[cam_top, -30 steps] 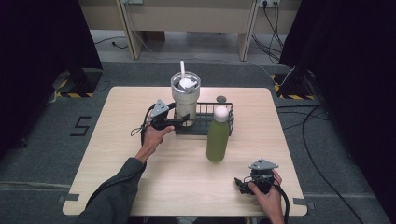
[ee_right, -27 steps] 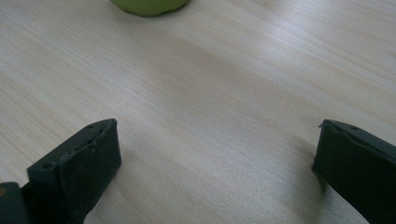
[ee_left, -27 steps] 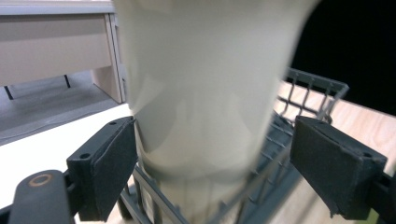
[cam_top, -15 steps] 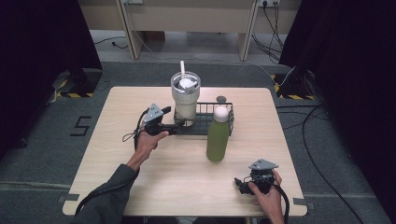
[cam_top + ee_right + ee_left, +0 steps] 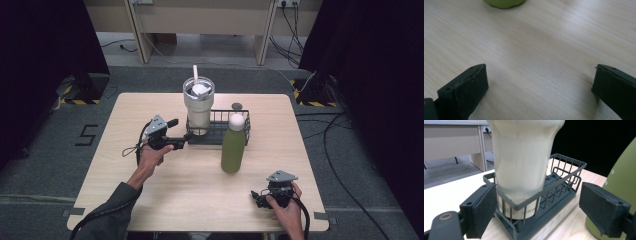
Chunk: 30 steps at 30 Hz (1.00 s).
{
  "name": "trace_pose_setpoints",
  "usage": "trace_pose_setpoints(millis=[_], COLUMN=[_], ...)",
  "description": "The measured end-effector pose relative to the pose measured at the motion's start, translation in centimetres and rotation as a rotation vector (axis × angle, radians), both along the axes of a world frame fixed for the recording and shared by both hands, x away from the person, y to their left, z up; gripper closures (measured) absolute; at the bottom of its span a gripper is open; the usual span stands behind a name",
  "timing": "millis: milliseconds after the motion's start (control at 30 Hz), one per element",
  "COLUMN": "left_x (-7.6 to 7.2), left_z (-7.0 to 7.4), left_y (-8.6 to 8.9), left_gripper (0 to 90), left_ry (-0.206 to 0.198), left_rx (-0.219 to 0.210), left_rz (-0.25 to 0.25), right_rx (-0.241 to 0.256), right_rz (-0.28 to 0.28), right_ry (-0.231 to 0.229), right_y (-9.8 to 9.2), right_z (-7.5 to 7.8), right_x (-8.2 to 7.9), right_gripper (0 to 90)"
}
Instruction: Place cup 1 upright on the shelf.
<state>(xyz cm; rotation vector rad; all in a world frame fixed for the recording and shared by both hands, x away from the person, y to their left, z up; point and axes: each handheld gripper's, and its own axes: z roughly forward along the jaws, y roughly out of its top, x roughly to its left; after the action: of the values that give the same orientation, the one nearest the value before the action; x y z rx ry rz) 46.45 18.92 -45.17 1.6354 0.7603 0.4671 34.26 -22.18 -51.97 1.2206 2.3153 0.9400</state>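
Observation:
A cream tumbler with a lid and a white straw stands in the left end of a dark wire basket at the table's middle back. A green bottle with a white cap stands upright on the table just in front of the basket's right half. My left gripper is open just left of the basket. In the left gripper view the tumbler and the basket end sit between the open left gripper jaws, with the bottle at the right. My right gripper rests open near the front right edge, and in its own view the right gripper has bare wood between its jaws.
A small dark round disc lies on the table behind the basket. The wooden table has bare surface at the left and front. Cables run over the floor to the right, and pale desk legs stand beyond the table.
My left gripper has drawn back a little to the left and toward the person, away from the tumbler. The right gripper, bottle, tumbler and basket have stayed put.

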Motion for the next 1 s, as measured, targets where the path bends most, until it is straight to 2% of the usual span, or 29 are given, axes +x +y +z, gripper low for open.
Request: trace_pose_setpoints(millis=[600,1000], left_x=[-2.5,-4.2], left_z=[0.1,-0.1], left_y=[1.4,2.5], left_gripper=[14.7,14.7], left_ry=[0.033,0.052], left_rx=[-0.008,0.009], left_rz=[-0.026,-0.036], right_rx=[-0.003,0.0], right_rz=[0.006,0.0], right_ry=[-0.006,0.0], right_y=[0.0,0.0], right_z=[0.0,0.0], right_x=[0.0,0.0], right_gripper=[0.5,0.5])
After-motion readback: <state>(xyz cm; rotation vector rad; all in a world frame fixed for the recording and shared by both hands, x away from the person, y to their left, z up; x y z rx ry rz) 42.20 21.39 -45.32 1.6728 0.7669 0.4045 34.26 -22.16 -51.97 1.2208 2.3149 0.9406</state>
